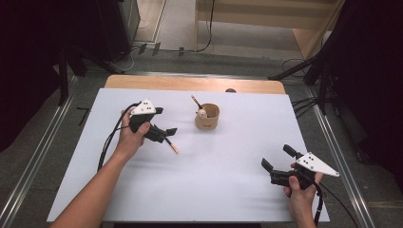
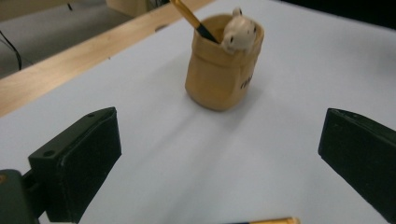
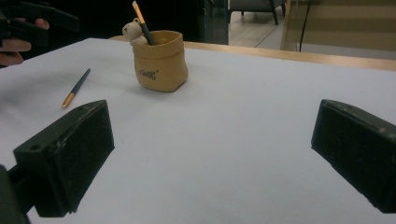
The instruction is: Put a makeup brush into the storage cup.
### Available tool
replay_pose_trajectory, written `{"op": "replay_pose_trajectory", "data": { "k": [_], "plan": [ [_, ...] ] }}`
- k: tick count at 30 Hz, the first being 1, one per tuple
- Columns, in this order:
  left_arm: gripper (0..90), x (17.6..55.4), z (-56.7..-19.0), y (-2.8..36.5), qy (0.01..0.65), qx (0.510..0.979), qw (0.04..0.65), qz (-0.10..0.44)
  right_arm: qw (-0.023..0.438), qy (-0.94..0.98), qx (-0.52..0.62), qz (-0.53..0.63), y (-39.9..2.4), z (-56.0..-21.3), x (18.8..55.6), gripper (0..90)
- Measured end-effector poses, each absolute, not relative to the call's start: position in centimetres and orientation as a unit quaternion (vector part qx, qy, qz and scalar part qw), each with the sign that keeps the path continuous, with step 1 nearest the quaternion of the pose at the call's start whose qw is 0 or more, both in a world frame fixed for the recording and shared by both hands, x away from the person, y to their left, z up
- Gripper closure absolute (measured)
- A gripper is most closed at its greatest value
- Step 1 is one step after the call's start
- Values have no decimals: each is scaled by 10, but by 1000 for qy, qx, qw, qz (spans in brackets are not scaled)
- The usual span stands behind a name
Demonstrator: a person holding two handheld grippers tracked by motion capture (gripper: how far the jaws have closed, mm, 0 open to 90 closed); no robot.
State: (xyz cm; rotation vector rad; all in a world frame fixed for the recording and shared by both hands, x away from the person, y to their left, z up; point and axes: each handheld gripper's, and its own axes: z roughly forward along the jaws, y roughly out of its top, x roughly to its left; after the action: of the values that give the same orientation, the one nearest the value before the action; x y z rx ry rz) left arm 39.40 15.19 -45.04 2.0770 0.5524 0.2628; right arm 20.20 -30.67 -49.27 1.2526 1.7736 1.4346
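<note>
Altogether two pencils (image 3: 76, 87) (one potted), one holder (image 1: 207, 117).

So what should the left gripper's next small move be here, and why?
Probably lower the left gripper onto the pencil and close on it. Its fingers stand open, the pencil lies loose on the table just below them, and the holder already has one pencil standing in it.
</note>
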Motion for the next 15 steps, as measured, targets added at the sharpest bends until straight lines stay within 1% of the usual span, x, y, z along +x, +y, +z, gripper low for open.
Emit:
{"op": "replay_pose_trajectory", "data": {
  "k": [5, 9, 12, 15],
  "plan": [
    [0, 399, -452, 144, 206, 882, 413, 92, 266, 657, 464, 531, -307, -493, 203, 0],
    [0, 405, -454, 141, 202, 903, 373, 69, 264, 659, 464, 530, -306, -493, 203, 0],
    [4, 410, -455, 140, 200, 915, 344, 58, 264, 659, 464, 529, -306, -494, 203, 0],
    [4, 412, -455, 137, 185, 931, 308, 55, 264, 660, 463, 529, -306, -494, 203, 0]
  ]
}}
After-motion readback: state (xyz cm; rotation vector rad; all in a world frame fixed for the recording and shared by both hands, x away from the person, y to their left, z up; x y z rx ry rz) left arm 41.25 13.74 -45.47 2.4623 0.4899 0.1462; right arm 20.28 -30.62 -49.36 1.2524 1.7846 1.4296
